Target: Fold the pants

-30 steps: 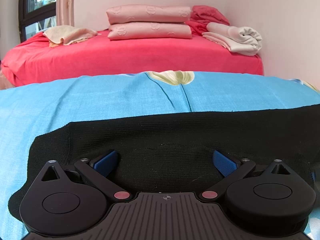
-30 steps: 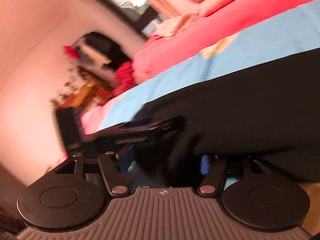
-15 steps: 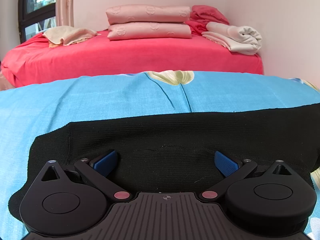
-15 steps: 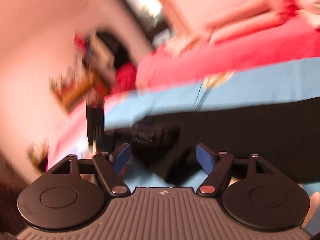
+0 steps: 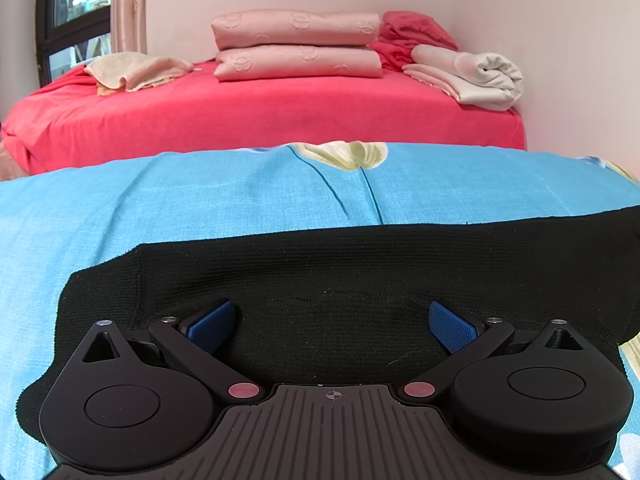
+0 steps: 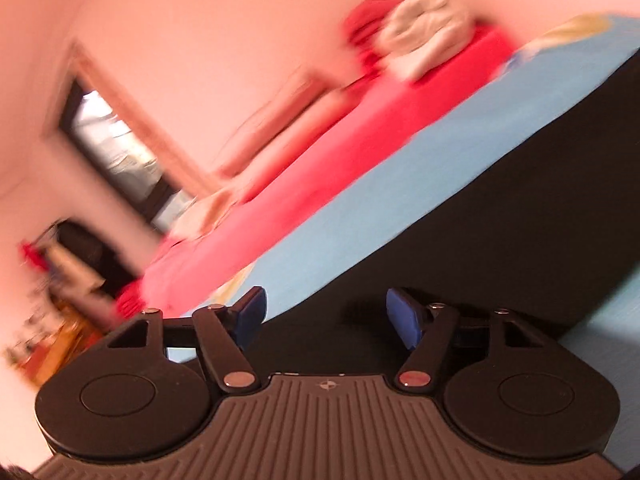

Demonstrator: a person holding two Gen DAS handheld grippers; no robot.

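Since a second ago the right gripper has let go of the dark cloth it was bunching and now sits tilted over the black pants, its blue pads spread with nothing between them; its view is smeared by motion. By contrast the left gripper has hardly shifted: its jaws stand wide apart, low over the pants, which lie flat across the blue floral sheet, one end near the left edge of that view. Only the left wrist view gives the room sharply: a red bed behind the sheet, two stacked pink pillows embossed with a round interlocking motif, a rolled white blanket by the wall, a beige towel near the window. Only the right wrist view shows a cluttered dark shelf area at the far left, too blurred to make out. No readable writing appears in either view.
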